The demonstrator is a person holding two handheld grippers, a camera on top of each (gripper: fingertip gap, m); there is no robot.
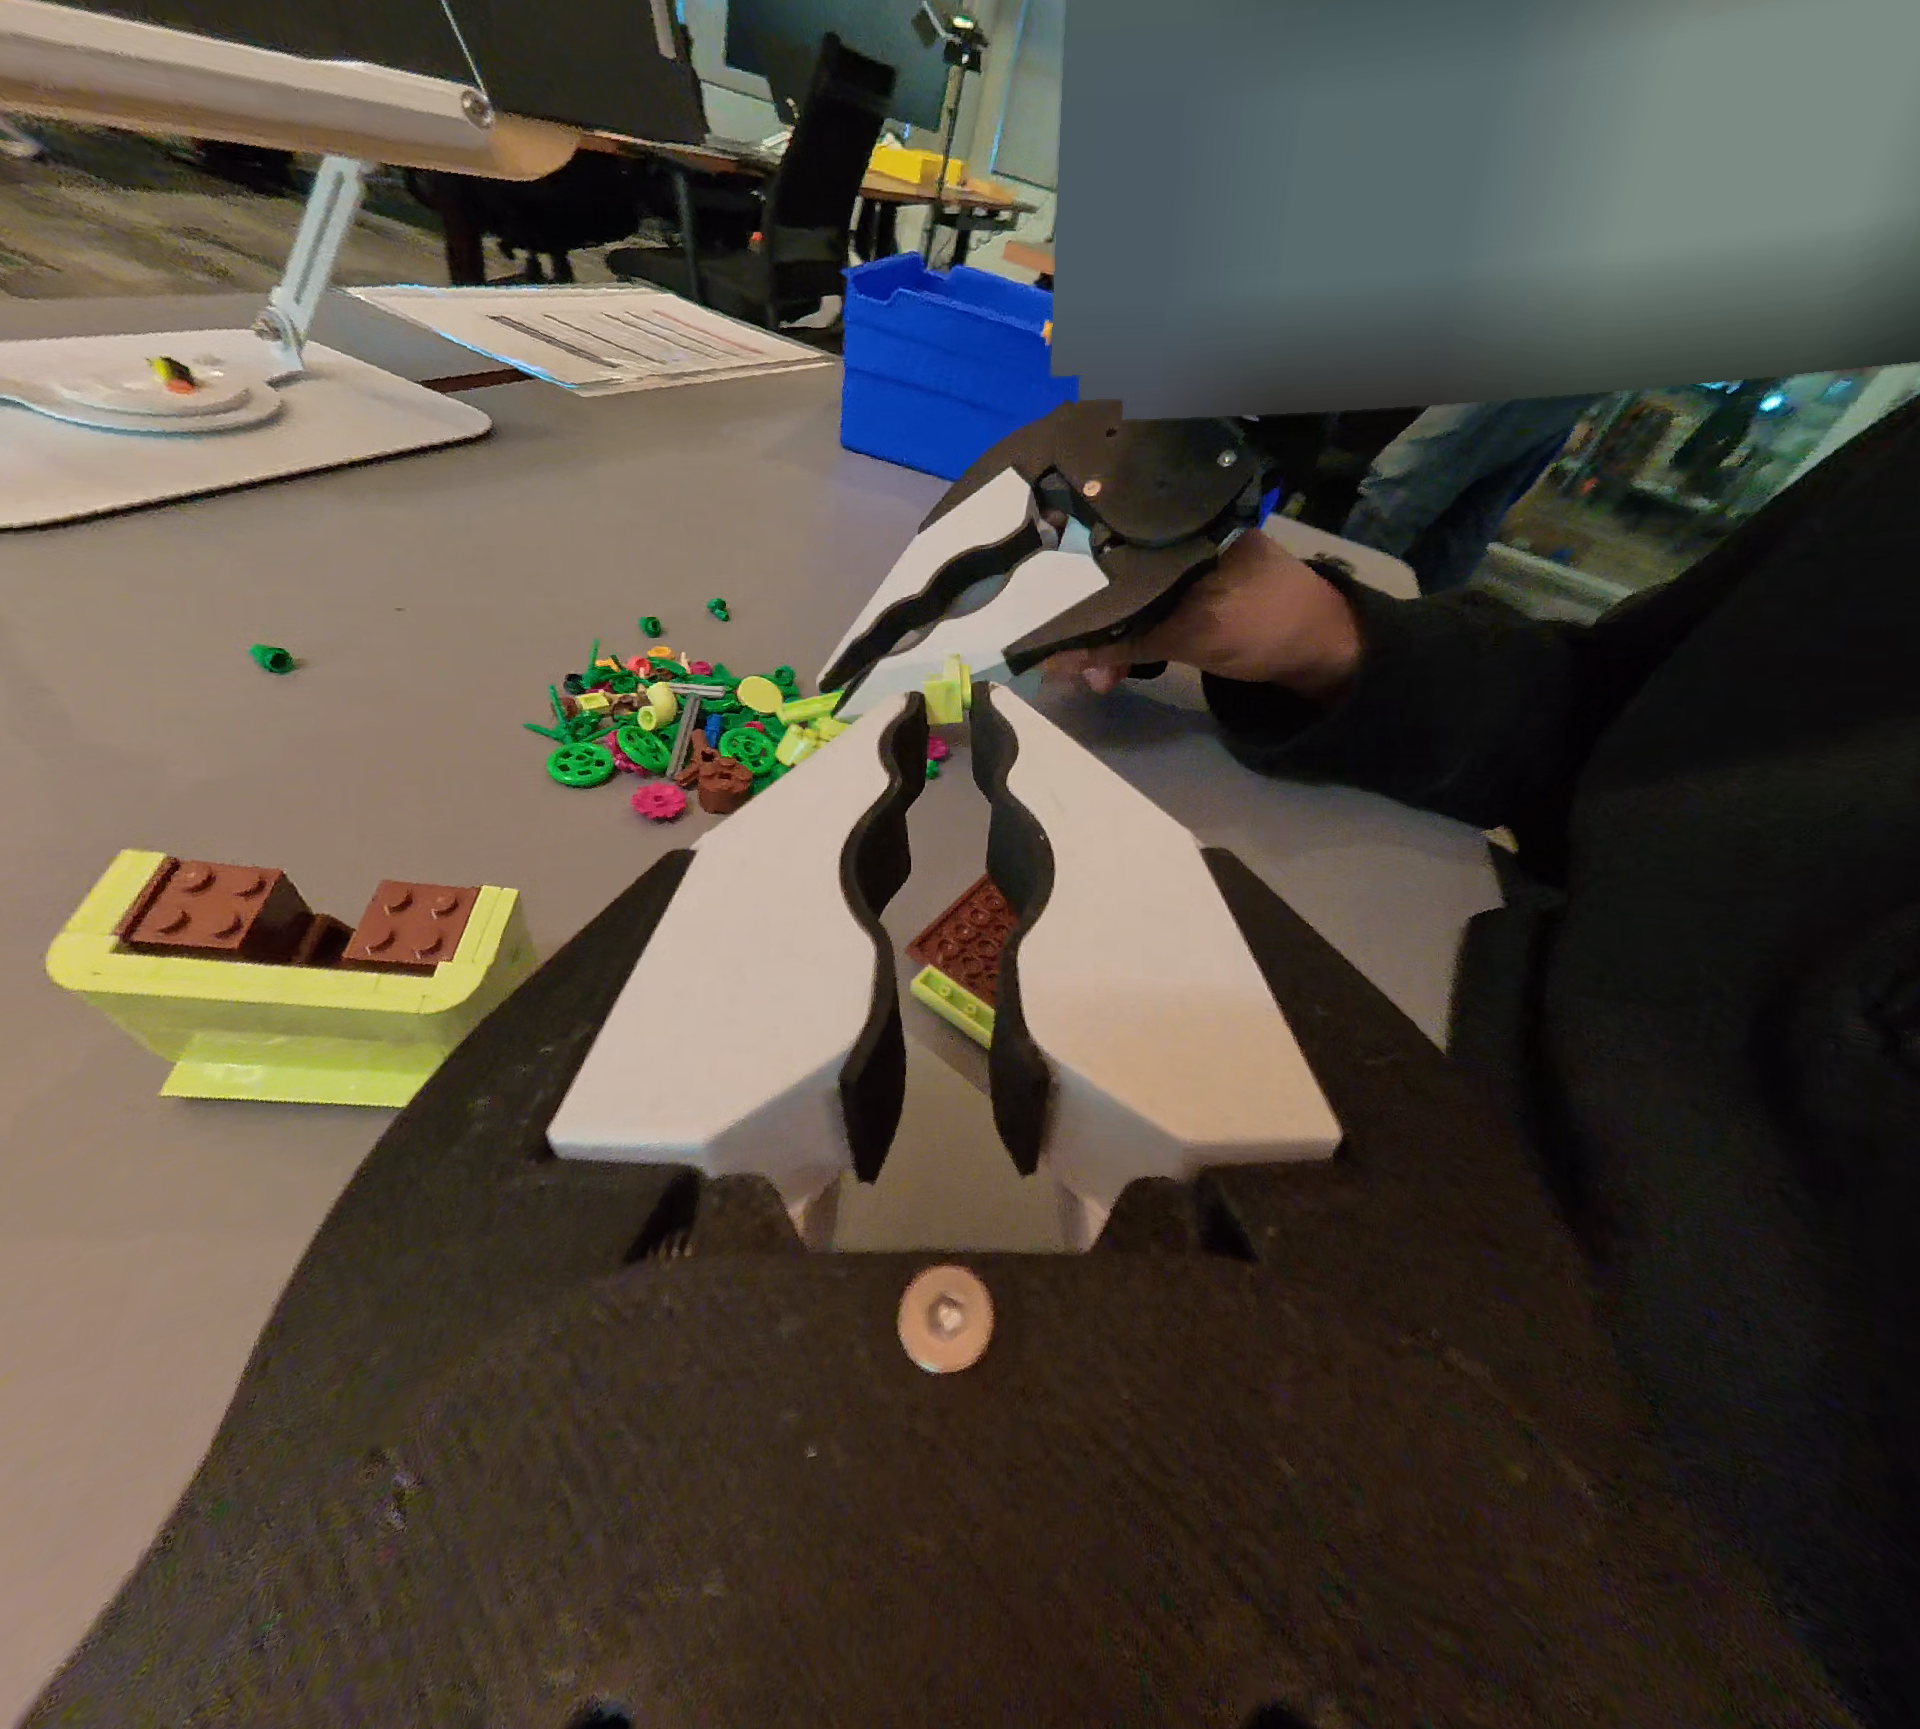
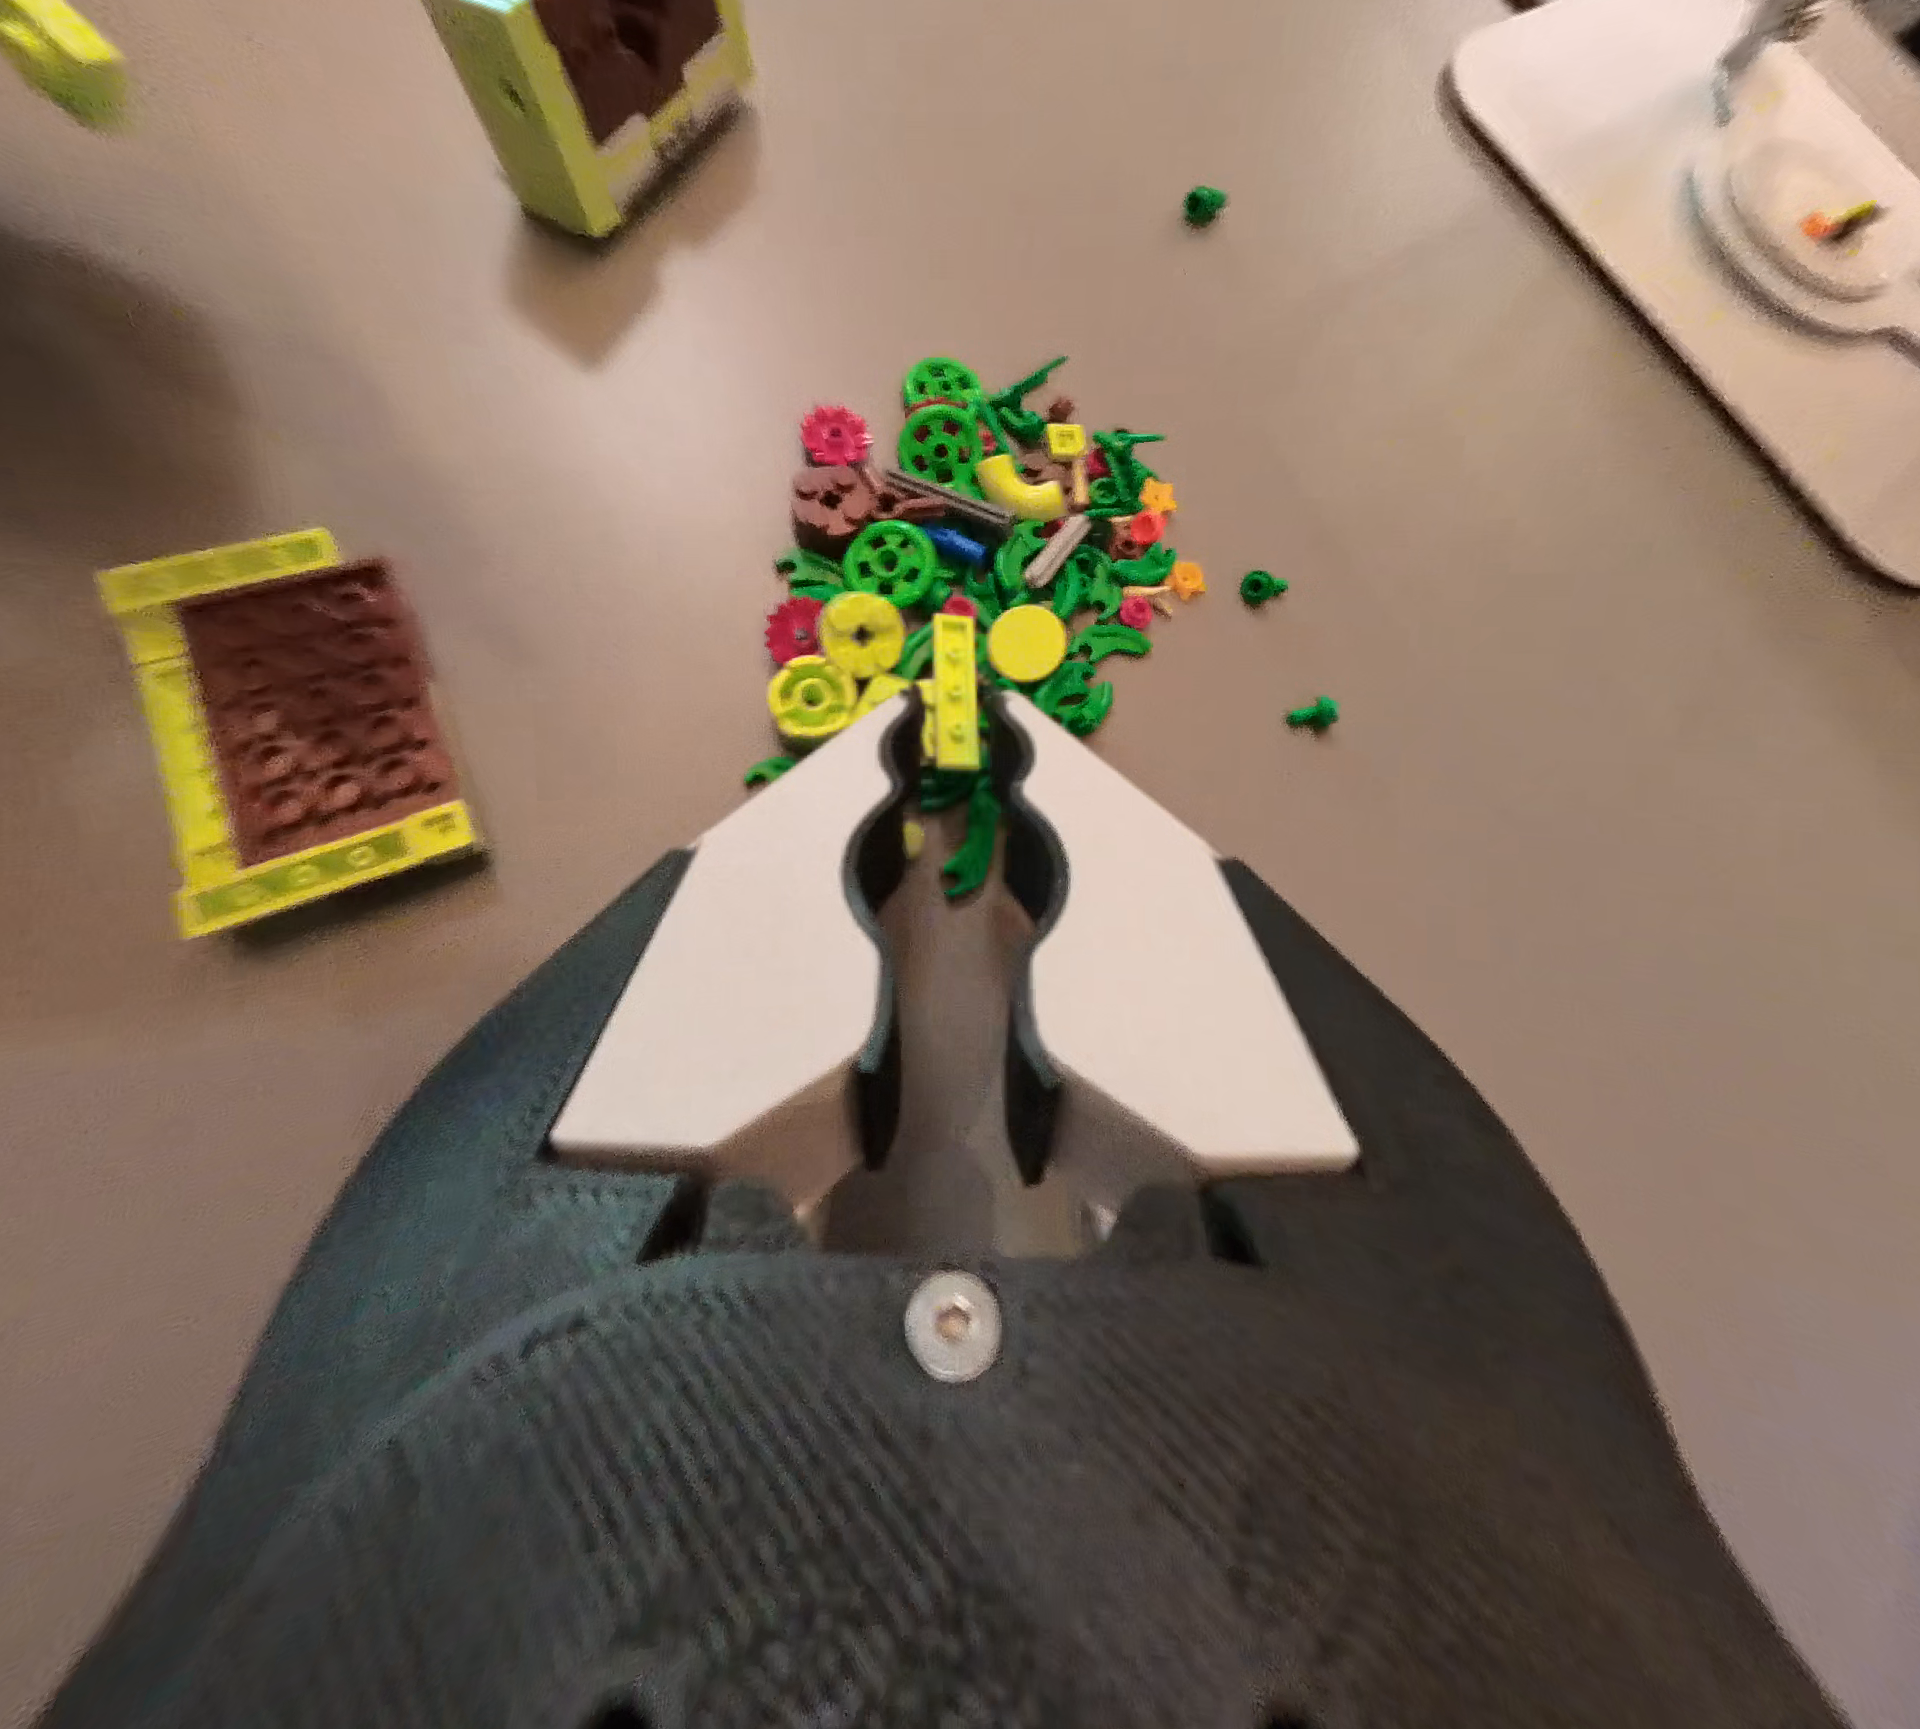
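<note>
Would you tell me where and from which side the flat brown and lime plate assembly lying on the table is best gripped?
Probably across its short width, pinching the two long lime-edged sides of the flat brown and lime plate assembly, coming from above. It lies flat on the table with its sides clear of the loose brick pile.

Open grey table [image 2: 1403, 1004] from 3 to 5 o'clock of the brick pile [image 2: 966, 557] in the right wrist view, just stray green studs [image 2: 1311, 715]. Blocked at 9 by the flat brown-and-lime plate [image 2: 301, 723], at 11 by the upright lime block [image 2: 592, 17], at 2 by the white lamp base [image 2: 1662, 225].
</note>
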